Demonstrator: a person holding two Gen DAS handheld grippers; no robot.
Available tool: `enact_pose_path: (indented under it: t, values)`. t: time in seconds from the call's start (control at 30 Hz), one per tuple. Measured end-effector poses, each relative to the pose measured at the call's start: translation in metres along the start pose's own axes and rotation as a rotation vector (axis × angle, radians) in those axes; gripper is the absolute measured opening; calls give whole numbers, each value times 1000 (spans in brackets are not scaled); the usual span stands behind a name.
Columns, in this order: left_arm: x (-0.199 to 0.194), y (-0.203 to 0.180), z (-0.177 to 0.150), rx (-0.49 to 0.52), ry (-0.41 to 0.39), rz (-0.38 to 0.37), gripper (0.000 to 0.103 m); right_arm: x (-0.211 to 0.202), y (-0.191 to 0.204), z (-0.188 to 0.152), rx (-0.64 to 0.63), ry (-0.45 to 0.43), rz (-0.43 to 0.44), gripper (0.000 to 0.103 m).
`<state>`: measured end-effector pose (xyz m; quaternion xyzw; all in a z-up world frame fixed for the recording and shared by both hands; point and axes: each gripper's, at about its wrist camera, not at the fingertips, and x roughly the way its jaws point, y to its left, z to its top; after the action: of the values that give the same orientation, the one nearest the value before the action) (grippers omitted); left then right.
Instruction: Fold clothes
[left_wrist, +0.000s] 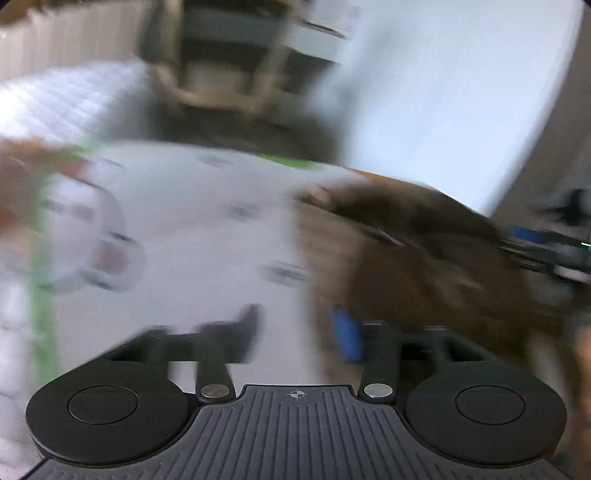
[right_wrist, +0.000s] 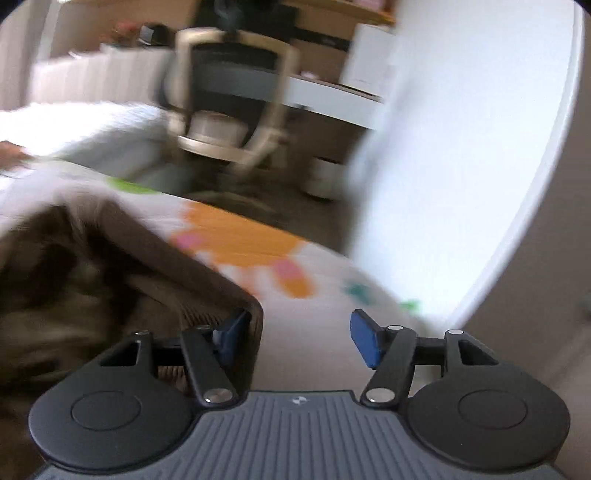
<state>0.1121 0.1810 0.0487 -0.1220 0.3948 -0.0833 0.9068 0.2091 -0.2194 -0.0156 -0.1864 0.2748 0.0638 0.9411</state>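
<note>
- Both views are badly smeared, so we read only the coarse stuff.
- We see the brown garment (right_wrist: 85, 266) bunched in soft folds on the printed sheet (right_wrist: 303, 332), w/ 1 ribbed corner sitting near the sheet's far edge in the right wrist view.
- Our right gripper (right_wrist: 299, 338) is spread wide, nothing between the blue pads (right_wrist: 364, 341); its left finger sits at that ribbed corner, but contact or just overlap we can't tell.
- Our left gripper (left_wrist: 299, 332) also stands apart, 1 dark finger over bare sheet, 1 blue pad (left_wrist: 347, 338) at the garment's (left_wrist: 443, 266) edge; no cloth visibly pinched.
- Step, as we judge: grippers working at a corner and an edge of the garment. Whether that's reaching in for a fold or letting go after 1, the scene fits both.
- Materials: garment looks like thick, limp knit w/ a ribbed hem, prob. slumps when lifted. Sheet is pale, flat, w/ orange, pink & green blotches.
- Beyond the sheet's far edge: a chair (right_wrist: 236, 99), approx. cream frame.
</note>
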Motion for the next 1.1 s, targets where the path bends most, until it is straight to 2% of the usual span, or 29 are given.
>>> enact_pose_path:
  t: [0.03, 0.1, 0.13, 0.2, 0.27, 0.3, 0.33, 0.37, 0.43, 0.5, 0.53, 0.57, 0.63, 0.77, 0.83, 0.93, 0.97, 1.0, 1.07, 1.1]
  values:
    - [2, -8, -1, -13, 23, -69, 81, 7, 1, -1, -17, 11, -28, 68]
    - [14, -36, -10, 45, 82, -151, 90, 12, 0, -2, 17, 21, 2, 69]
    - [23, -52, -16, 81, 111, -162, 95, 11, -1, -3, 45, 15, 25, 70]
    - [42, -70, -24, 131, 151, -138, 95, 3, -1, -3, 101, -17, 79, 76]
    - [55, -82, -38, 171, 157, -77, 93, -9, 6, -3, 127, -63, 149, 79]
    - [61, -84, -41, 202, 145, -58, 84, -15, 10, -3, 140, -86, 184, 79]
    - [65, -87, -47, 268, 119, -44, 61, -20, 13, -3, 152, -110, 219, 80]
    - [66, -91, -51, 332, 94, -15, 53, -26, 17, -3, 164, -133, 254, 82]
    - [59, -86, -55, 361, 73, 0, 27, -34, 22, -5, 162, -155, 323, 84]
    - [47, -71, -49, 325, 76, 0, 15, -41, 30, -8, 130, -159, 362, 87]
    - [38, -64, -45, 313, 73, 12, 14, -42, 35, -10, 103, -156, 368, 89]
    - [33, -53, -42, 313, 57, 61, 14, -43, 40, -12, 76, -153, 373, 92]
    - [21, -31, -34, 314, 26, 158, 14, -38, 47, -14, 19, -123, 331, 95]
    - [9, 37, -10, 212, -45, 399, 14, -21, 48, -17, -25, -45, 230, 96]
    - [5, 71, 1, 171, -80, 530, 12, -15, 40, -18, -26, -18, 207, 96]
    - [-6, 111, 17, 88, -113, 657, 12, -10, 28, -20, -57, -18, 72, 98]
    - [-13, 122, 20, 36, -120, 656, 12, -9, 26, -20, -59, -21, 33, 98]
    - [-20, 129, 22, -17, -123, 630, 18, -9, 25, -20, -60, -25, -6, 98]
    - [-30, 126, 23, -81, -140, 540, 35, -7, 22, -20, -62, -32, -84, 98]
    - [-35, 115, 21, -76, -150, 488, 52, -7, 21, -20, -63, -35, -123, 98]
